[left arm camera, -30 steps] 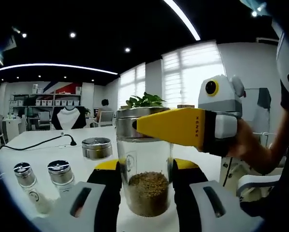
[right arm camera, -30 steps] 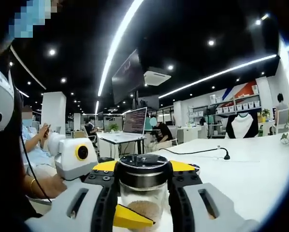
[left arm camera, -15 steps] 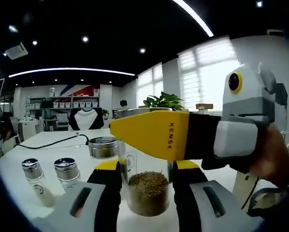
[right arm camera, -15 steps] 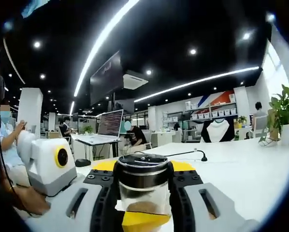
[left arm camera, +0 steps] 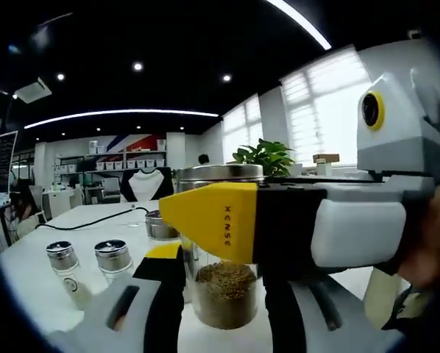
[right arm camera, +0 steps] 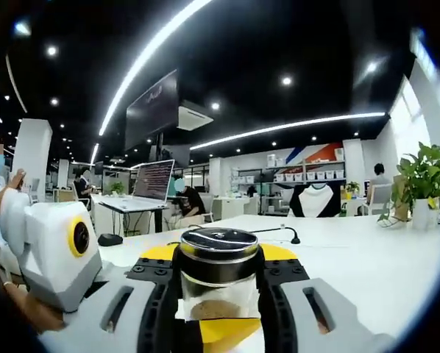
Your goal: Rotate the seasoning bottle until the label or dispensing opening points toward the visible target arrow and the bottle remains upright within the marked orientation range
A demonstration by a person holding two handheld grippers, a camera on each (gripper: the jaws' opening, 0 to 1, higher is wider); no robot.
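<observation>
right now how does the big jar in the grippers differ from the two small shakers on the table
The big seasoning jar is wider and taller than the two small shakers. The jar holds brown granules; the shakers look pale inside. The jar sits between the jaws of the left gripper and right gripper; the shakers stand free on the white table. All are upright, clear, metal-capped.

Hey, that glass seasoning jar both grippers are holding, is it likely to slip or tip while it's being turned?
The seasoning jar looks like smooth clear glass, so it may slip in a loose grip. Only its lower part holds granules, so it is probably bottom-weighted and steady. The metal lid adds some weight up top.
</observation>
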